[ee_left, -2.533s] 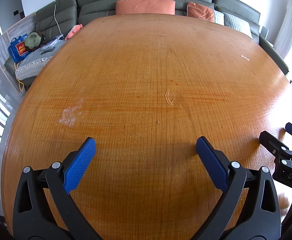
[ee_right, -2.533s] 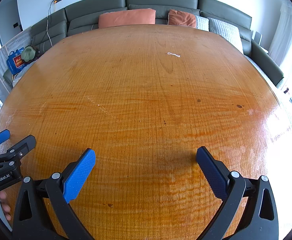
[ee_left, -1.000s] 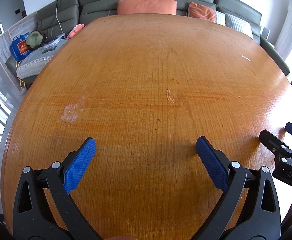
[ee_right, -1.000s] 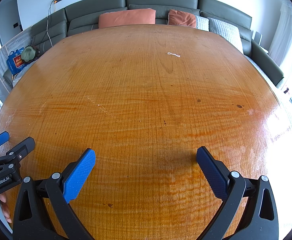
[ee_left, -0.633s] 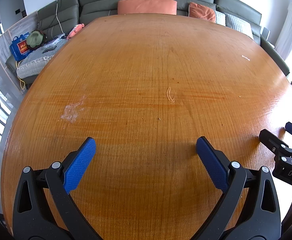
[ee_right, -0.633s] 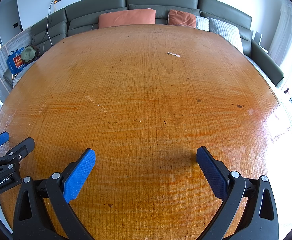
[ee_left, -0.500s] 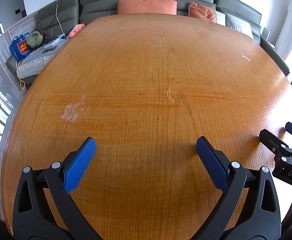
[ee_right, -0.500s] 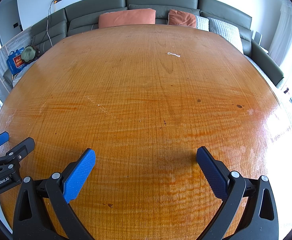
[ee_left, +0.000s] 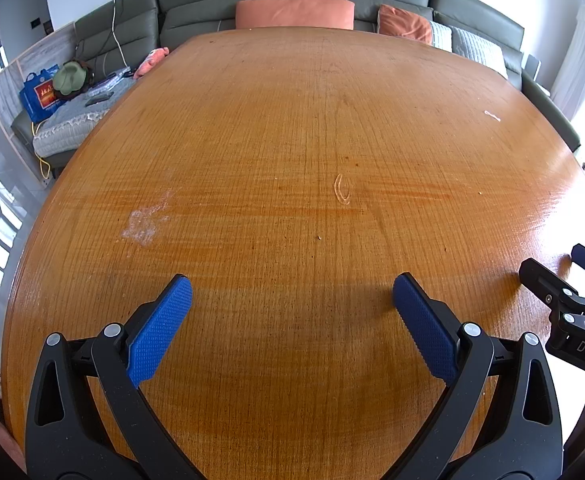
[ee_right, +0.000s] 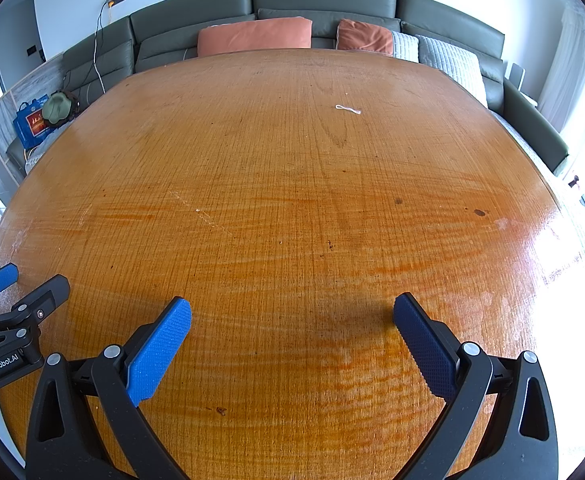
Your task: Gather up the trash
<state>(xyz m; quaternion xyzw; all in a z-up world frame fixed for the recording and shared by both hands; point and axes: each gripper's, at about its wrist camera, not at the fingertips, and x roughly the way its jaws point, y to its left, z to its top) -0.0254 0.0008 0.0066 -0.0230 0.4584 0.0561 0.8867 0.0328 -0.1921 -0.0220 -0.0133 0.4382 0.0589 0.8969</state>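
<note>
A small white twisted scrap (ee_right: 348,109) lies far out on the wooden table (ee_right: 292,184); it also shows in the left wrist view (ee_left: 492,116) at the far right. A thin clear loop (ee_left: 342,189) lies mid-table ahead of my left gripper (ee_left: 292,292). Both grippers hover low over the table's near edge, side by side. My left gripper is open and empty. My right gripper (ee_right: 292,312) is open and empty, well short of the white scrap.
A whitish smear (ee_left: 144,224) marks the table at left. A grey sofa (ee_right: 324,4) with orange cushions (ee_right: 254,36) wraps the far side. A blue bag (ee_left: 38,96) and clutter sit on the sofa at left.
</note>
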